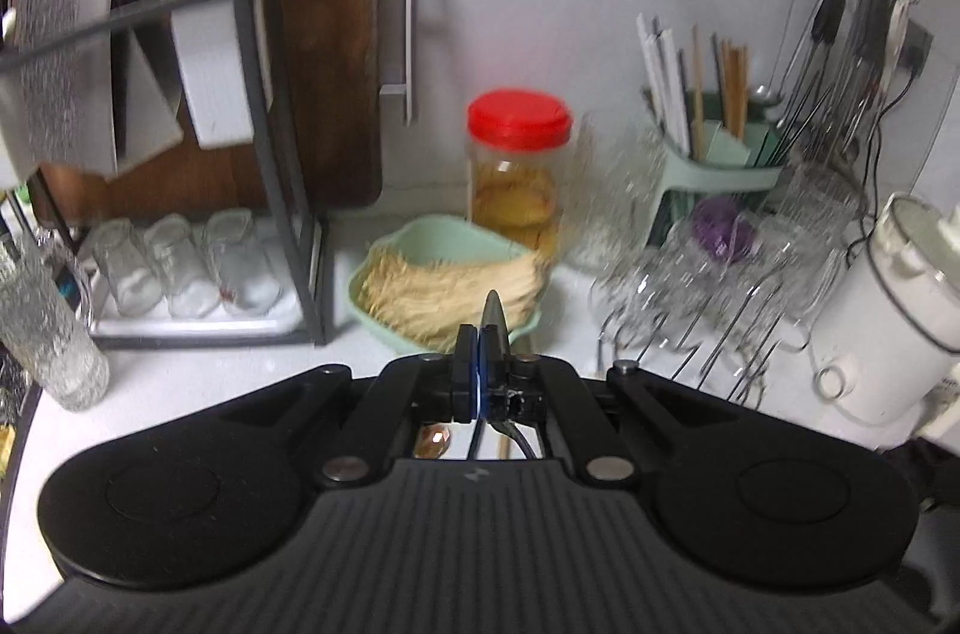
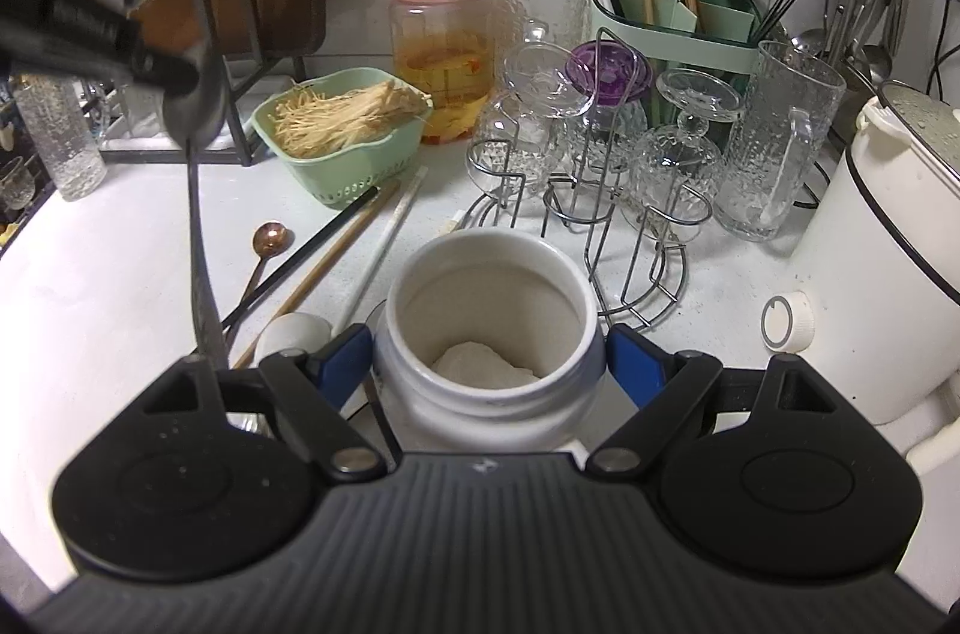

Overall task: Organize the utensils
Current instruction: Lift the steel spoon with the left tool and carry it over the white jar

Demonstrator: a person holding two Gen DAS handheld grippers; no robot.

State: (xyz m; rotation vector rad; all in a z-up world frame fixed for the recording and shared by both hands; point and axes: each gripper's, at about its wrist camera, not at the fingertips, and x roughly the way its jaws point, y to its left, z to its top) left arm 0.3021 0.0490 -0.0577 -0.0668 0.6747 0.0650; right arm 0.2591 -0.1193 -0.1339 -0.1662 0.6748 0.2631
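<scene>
1. Left wrist view: left hand-held gripper, jaws pressed together, pinching a dark metal utensil whose tip juts beyond the pads.
2. Beyond that tip: green basket of pale sticks; behind it, a red-lidded jar.
3. Right wrist view: right hand-held gripper, blue pads clamped on either side of a white jar, open-topped, with white powder inside.
4. Left of this gripper: the dark utensil hangs upright above the worktop, held from above.
5. Ahead and left, lying on the worktop: copper spoon and loose chopsticks.
6. Far ahead: green utensil caddy holding upright chopsticks.
</scene>
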